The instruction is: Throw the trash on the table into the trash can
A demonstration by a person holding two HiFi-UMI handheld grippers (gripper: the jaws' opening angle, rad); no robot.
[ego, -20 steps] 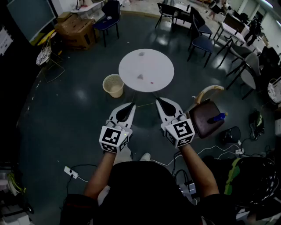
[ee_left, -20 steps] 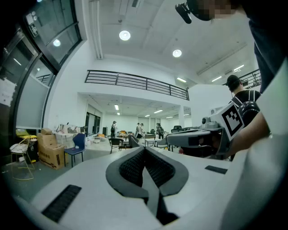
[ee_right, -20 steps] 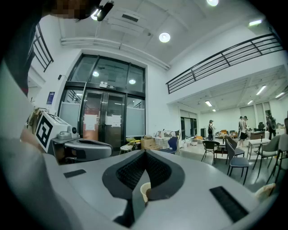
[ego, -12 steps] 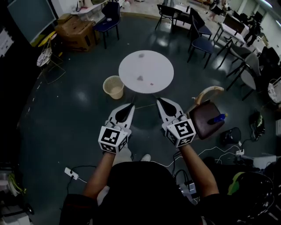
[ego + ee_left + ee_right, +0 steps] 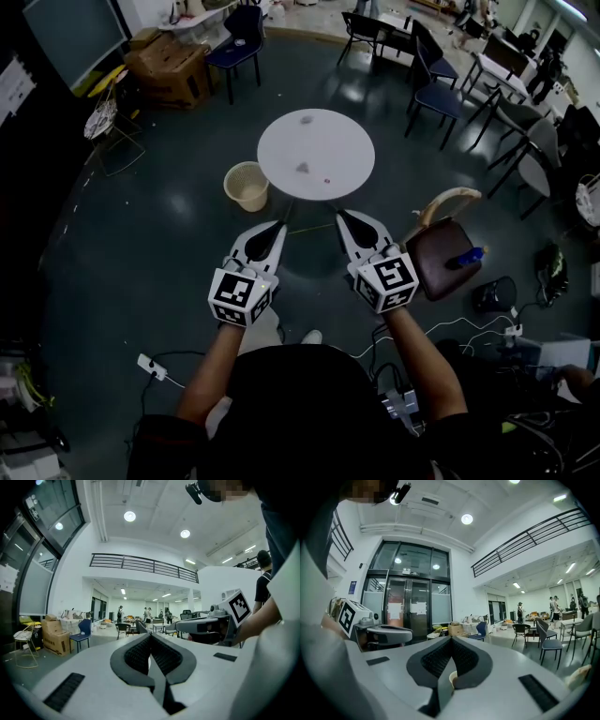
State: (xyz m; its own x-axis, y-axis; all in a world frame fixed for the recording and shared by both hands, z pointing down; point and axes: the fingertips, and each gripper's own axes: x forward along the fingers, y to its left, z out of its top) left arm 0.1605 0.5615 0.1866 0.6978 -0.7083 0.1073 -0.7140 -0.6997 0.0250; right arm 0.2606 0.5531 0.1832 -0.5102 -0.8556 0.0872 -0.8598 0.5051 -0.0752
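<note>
The left gripper (image 5: 282, 226) and the right gripper (image 5: 341, 216) are both closed with nothing between their jaws. They are held side by side at the centre of the head view. Their tips point up the frame at the round white worktop (image 5: 342, 141). Three bits of trash lie on it: a grey scrap (image 5: 302, 168), a tiny pink piece (image 5: 326, 180) and another grey scrap (image 5: 306, 117). The beige trash can (image 5: 247, 185) stands on the floor just left of the worktop.
</note>
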